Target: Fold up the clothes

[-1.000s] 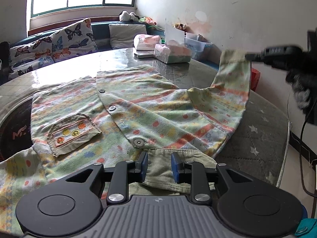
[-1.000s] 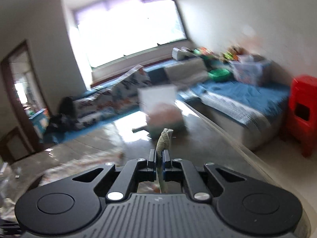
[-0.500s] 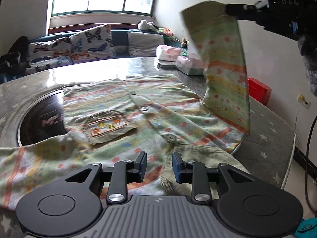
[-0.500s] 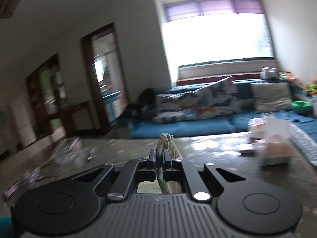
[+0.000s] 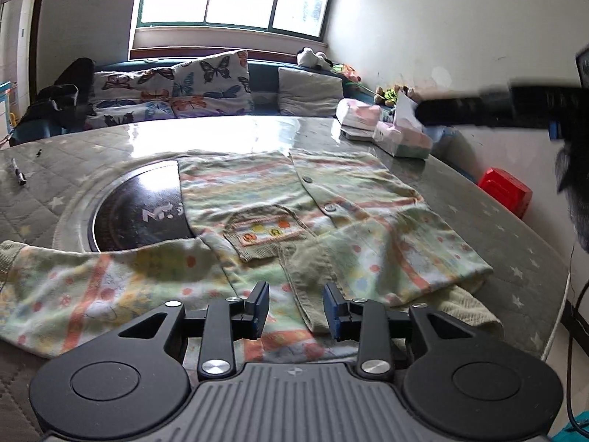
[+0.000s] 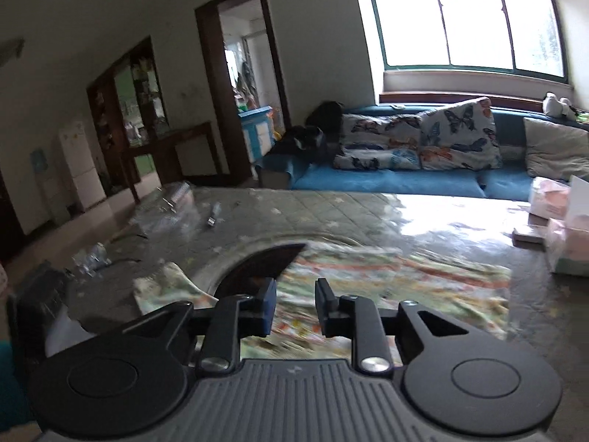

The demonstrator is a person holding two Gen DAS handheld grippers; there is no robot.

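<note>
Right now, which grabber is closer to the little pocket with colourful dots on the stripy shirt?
Left. The left gripper hovers just short of the pocket; the right gripper, jaws opening and empty, hangs off beyond the shirt.

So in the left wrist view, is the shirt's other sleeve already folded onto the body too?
No, that sleeve lies spread out to the side on the table, away from the shirt body.
</note>
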